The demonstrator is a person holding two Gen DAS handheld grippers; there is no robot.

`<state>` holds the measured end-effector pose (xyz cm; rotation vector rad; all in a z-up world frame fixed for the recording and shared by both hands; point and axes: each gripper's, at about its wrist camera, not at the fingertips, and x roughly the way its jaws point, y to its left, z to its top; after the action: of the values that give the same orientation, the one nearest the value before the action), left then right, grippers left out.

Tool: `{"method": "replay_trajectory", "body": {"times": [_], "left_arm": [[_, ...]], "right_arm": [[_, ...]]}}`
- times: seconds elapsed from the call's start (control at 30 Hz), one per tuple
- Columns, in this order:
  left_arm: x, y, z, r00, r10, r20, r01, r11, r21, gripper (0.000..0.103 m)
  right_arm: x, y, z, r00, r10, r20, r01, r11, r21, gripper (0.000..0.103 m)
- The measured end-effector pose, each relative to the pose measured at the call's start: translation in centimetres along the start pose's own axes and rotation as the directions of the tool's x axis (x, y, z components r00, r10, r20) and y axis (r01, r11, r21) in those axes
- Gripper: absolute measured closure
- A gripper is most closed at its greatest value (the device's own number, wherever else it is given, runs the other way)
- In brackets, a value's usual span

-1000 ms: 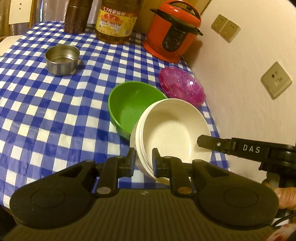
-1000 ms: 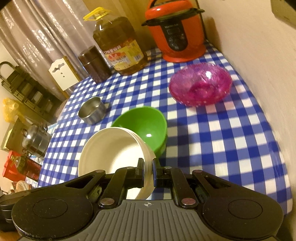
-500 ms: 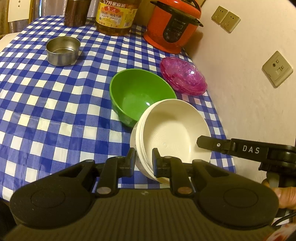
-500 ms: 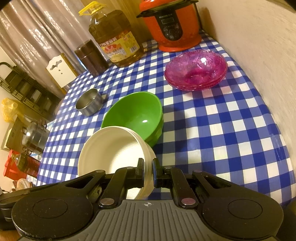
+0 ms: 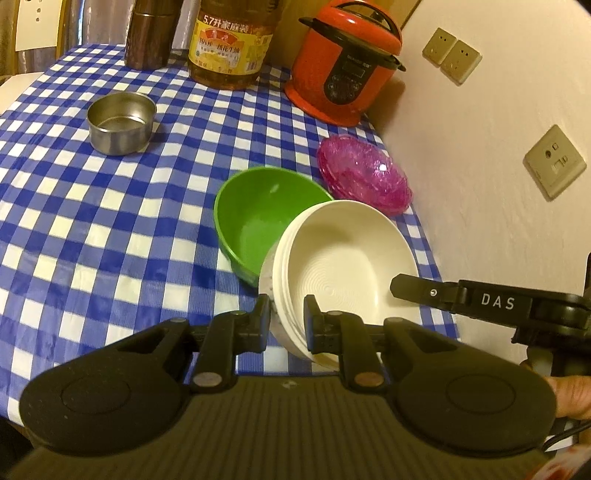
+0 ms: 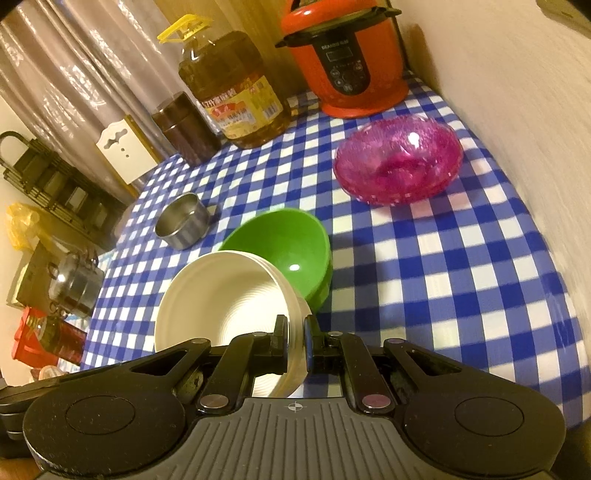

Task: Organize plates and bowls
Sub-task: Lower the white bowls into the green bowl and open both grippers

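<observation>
- My left gripper (image 5: 286, 318) pinches the near-left rim of the stack of cream ribbed plastic bowls (image 5: 343, 254); one finger sits outside the wall, the other inside; the jaws are narrowed onto the stacked rims.
- My right gripper (image 6: 295, 341) pinches the same stack (image 6: 221, 299) on its right rim; its jaws are almost together, with only the thin wall between them; in the left wrist view one of its black fingers, marked DAS, reaches in over the rim from the right.
- The cream stack is tilted, its mouth turned toward the left wrist camera; it sits at the near right of the blue-and-white checked tablecloth (image 5: 74, 229), and whether its base touches the cloth I cannot tell.
- The round green plastic bowl (image 5: 266, 214) stands just beyond the stack on the far-left side; the cream rim overlaps it in both views.
- The shallow pink translucent bowls (image 6: 399, 162), nested, lie farther off to the right, near the wall.
- The small steel tin (image 5: 122, 127) sits well apart on the far left; the red pressure cooker (image 5: 347, 70), the amber oil bottle (image 5: 231, 40) and the dark brown canister (image 5: 149, 35) line the far edge.
</observation>
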<state>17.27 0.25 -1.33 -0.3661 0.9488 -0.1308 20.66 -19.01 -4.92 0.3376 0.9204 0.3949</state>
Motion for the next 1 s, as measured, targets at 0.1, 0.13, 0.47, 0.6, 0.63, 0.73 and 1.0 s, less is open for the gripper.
{"method": "replay_trajectory", "body": {"times": [0.1,0.13,0.47,0.6,0.63,0.73,1.0], "left_arm": [[0.3,0.0,1.0,1.0,0.0,0.009,0.0,1.0,-0.004,0.087],[0.5,0.0,1.4,1.0,0.0,0.012,0.001,1.0,-0.007,0.087],[2.9,1.1,4.7,1.0,0.009,0.015,-0.008,0.999,-0.034,0.087],[4.3,1.7,5.6,1.0,0.011,0.002,-0.011,0.999,-0.043,0.087],[4.7,1.8,5.8,1.0,0.012,-0.002,-0.012,0.999,-0.044,0.087],[5.8,2.2,6.1,1.0,0.016,-0.018,-0.016,0.999,-0.052,0.087],[8.0,3.1,6.1,0.998,0.037,-0.057,-0.04,0.998,-0.056,0.087]], "right_arm": [[0.4,0.3,1.1,1.0,-0.001,0.007,0.001,1.0,-0.015,0.094],[0.5,0.3,1.5,1.0,0.0,0.009,0.001,1.0,-0.018,0.094],[3.5,0.4,4.8,1.0,-0.001,0.003,0.001,0.999,-0.043,0.094],[4.8,0.1,5.6,1.0,-0.003,-0.006,0.003,0.999,-0.042,0.094],[5.1,0.0,5.8,1.0,-0.005,-0.011,0.005,0.999,-0.041,0.094],[6.3,-0.3,6.2,1.0,-0.012,-0.028,0.011,0.999,-0.041,0.094],[8.9,-0.6,6.1,0.997,-0.043,-0.062,0.038,0.996,-0.079,0.094]]}}
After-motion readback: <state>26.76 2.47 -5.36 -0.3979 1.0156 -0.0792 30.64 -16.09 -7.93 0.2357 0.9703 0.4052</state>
